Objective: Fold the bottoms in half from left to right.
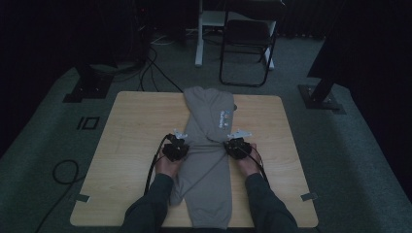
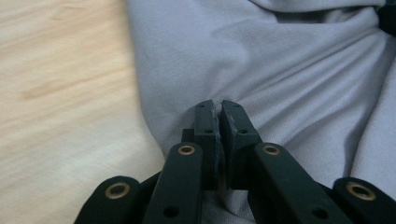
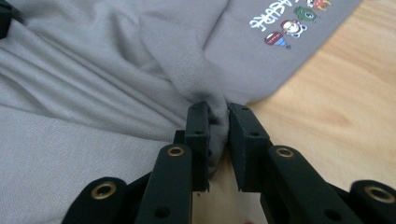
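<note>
Pinching the grey shirt [image 1: 206,150] at both side edges, the left gripper [image 1: 176,149] and the right gripper [image 1: 236,146] each have their jaws closed on a fold of cloth. The shirt lies along the middle of the worktop [image 1: 131,126], folded long, its small print [image 3: 287,23] beyond the right gripper. It seems soft, light and limp, so edges are probably the best hold.

place: lab/studio | cues: black curtains, rig stands [image 1: 323,92], floor cables [image 1: 150,68], folding chair [image 1: 248,39]
</note>
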`<state>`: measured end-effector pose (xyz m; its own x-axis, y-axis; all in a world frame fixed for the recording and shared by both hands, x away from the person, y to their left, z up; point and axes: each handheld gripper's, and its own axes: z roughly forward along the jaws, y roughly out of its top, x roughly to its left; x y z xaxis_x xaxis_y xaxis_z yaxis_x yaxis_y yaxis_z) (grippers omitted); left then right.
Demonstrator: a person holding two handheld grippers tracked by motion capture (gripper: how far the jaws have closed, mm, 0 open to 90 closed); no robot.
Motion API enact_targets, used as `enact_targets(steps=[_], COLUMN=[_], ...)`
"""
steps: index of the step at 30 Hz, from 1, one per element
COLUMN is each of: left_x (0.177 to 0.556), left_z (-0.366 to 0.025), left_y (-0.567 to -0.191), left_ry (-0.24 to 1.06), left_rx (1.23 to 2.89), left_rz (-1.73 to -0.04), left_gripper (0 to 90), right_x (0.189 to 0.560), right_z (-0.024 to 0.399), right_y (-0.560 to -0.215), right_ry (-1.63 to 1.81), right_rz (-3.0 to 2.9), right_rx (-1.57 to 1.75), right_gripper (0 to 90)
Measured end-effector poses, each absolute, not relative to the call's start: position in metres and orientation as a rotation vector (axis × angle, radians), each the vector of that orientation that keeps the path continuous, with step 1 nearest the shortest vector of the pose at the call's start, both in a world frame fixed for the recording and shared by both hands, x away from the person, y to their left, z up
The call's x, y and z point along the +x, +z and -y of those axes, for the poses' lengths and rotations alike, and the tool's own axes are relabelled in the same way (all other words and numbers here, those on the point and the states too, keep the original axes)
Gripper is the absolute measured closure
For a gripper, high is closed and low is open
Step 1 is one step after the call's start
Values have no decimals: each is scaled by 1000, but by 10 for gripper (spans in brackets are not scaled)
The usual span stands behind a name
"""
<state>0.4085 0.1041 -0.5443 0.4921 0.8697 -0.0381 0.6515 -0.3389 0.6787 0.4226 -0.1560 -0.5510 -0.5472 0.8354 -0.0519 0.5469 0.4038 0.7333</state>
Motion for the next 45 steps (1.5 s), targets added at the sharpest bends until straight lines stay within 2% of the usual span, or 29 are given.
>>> enact_targets(steps=[7, 11, 12, 13, 15, 17, 23, 26, 32, 34, 35, 36, 38, 39, 45], left_x=[437, 442, 446, 446, 436, 436, 395, 373, 360, 357, 356, 355, 351, 348, 327], left_z=[-106, -105, -111, -111, -123, -123, -149, -159, -165, -162, -161, -159, -155, -151, -120], left_y=[-545, -544, -538, -538, -526, -526, -516, -527, -543, -545, -544, -544, -542, -540, -519], left_ry=[483, 487, 444, 444, 414, 414, 381, 376, 337, 348, 335, 305, 295, 284, 296], left_rx=[2054, 2061, 2055, 2055, 2009, 2009, 1959, 1979, 2025, 2043, 2051, 2060, 2055, 2047, 2043], left_rz=[-1322, -1338, -1338, -1338, -1306, -1306, -1280, -1296, -1319, -1300, -1288, -1275, -1236, -1205, -1039], left_gripper=[850, 812, 747, 712, 670, 652, 570, 545, 528, 548, 605, 704, 848, 876, 887], right_x=[451, 459, 463, 463, 464, 463, 455, 443, 422, 417, 415, 412, 407, 405, 389], right_z=[148, 147, 148, 148, 152, 154, 160, 164, 165, 166, 166, 167, 169, 170, 176], right_y=[-551, -551, -551, -551, -550, -550, -544, -534, -529, -530, -530, -531, -532, -533, -531], right_ry=[960, 971, 970, 970, 948, 943, 959, 995, 1014, 1018, 1018, 1020, 1026, 1027, 1032], right_rz=[-2227, -2219, -2221, -2221, -2203, -2192, -2167, -2163, -2194, -2201, -2204, -2207, -2212, -2213, -2217], right_rx=[1235, 1262, 1273, 1273, 1315, 1335, 1339, 1288, 1206, 1201, 1193, 1190, 1192, 1195, 1168], right_gripper=[780, 761, 706, 706, 624, 624, 576, 562, 545, 540, 539, 539, 538, 537, 537])
